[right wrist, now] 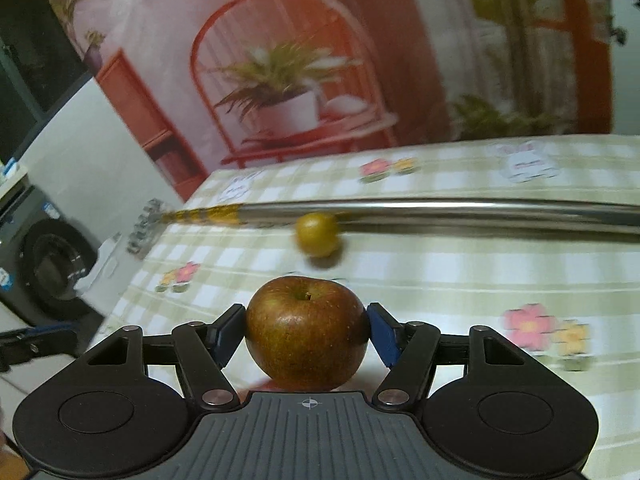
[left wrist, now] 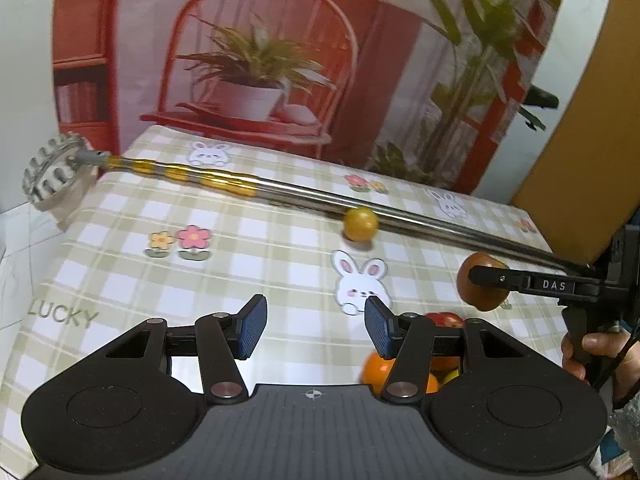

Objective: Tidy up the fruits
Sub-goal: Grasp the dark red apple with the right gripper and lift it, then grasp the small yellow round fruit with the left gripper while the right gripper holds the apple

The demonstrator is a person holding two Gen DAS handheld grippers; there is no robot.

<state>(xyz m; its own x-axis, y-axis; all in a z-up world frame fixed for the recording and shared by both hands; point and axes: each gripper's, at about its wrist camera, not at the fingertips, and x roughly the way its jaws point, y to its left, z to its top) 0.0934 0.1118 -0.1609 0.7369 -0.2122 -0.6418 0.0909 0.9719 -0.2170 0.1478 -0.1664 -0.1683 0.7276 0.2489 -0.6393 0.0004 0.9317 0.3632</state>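
From where I'm standing the right tool [right wrist: 307, 332] has the apple [right wrist: 307, 330] pinched above the bench [right wrist: 460, 280], left tool [left wrist: 316, 328] half-open and empty, so I'd carry it level and set it down gently near the oranges [left wrist: 378, 368].

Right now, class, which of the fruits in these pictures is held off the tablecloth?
The reddish-brown apple, clamped between the right gripper pads. The small yellow fruit rests on the cloth beside the metal pole; the oranges lie below the left gripper.
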